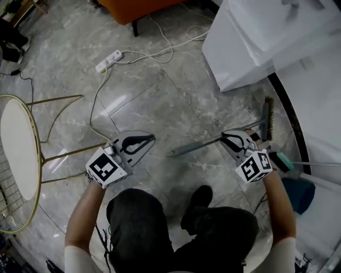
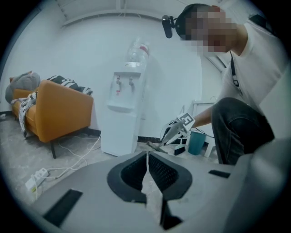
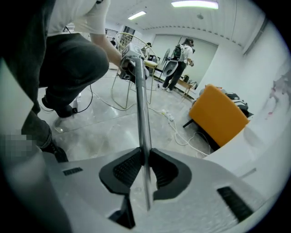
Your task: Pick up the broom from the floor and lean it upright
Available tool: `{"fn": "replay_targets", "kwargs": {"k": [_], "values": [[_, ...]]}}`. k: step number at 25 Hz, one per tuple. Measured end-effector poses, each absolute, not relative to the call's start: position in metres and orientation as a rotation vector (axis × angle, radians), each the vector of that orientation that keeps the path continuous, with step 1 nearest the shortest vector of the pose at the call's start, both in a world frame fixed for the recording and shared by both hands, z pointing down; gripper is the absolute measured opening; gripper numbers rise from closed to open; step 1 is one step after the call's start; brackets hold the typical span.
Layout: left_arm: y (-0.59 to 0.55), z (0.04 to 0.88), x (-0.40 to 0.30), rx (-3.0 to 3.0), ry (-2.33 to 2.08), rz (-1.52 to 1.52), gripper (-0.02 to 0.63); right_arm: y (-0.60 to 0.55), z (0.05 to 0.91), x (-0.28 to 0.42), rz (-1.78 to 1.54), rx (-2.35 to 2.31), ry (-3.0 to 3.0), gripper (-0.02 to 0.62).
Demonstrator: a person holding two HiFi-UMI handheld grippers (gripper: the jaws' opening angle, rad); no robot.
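Observation:
The broom is off the floor, with its grey metal handle (image 1: 200,145) running left from the bristle head (image 1: 268,118) near the white wall base. My right gripper (image 1: 230,140) is shut on the handle close to the head. In the right gripper view the handle (image 3: 142,109) passes between the pads (image 3: 132,166) and points away toward the left gripper (image 3: 131,61). My left gripper (image 1: 149,139) hangs just left of the handle's free end, shut and empty; its jaws (image 2: 148,157) meet with nothing between them. The left gripper view shows the right gripper (image 2: 175,131) beyond.
A white water dispenser (image 1: 256,42) stands at the upper right and an orange armchair (image 1: 138,8) at the top. A power strip (image 1: 108,60) with cables lies on the marble floor. A gold-wire stool (image 1: 18,154) is at left, a teal bin (image 1: 299,193) at right.

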State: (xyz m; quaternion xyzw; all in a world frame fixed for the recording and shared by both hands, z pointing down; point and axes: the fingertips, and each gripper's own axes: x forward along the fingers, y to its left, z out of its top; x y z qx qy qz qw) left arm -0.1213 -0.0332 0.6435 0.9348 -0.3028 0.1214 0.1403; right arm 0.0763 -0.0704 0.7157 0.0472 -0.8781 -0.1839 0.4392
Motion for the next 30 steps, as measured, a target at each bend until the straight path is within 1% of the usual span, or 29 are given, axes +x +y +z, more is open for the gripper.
{"fn": "replay_targets", "kwargs": {"k": [9,19,30], "values": [[-0.045,0.558,-0.066,2.880,-0.795,0.270,0.012,-0.115,0.612,0.125,-0.419,0.405,-2.199,0.072],[-0.047,0.483,-0.028,2.959,-0.734,0.205,0.012,-0.138,0.535,0.184,-0.328,0.697,-2.208,0.074],[-0.029,0.440,0.002,3.015,-0.650,0.204,0.012,-0.152,0.464,0.279,-0.103,1.111,-2.159,0.074]]}}
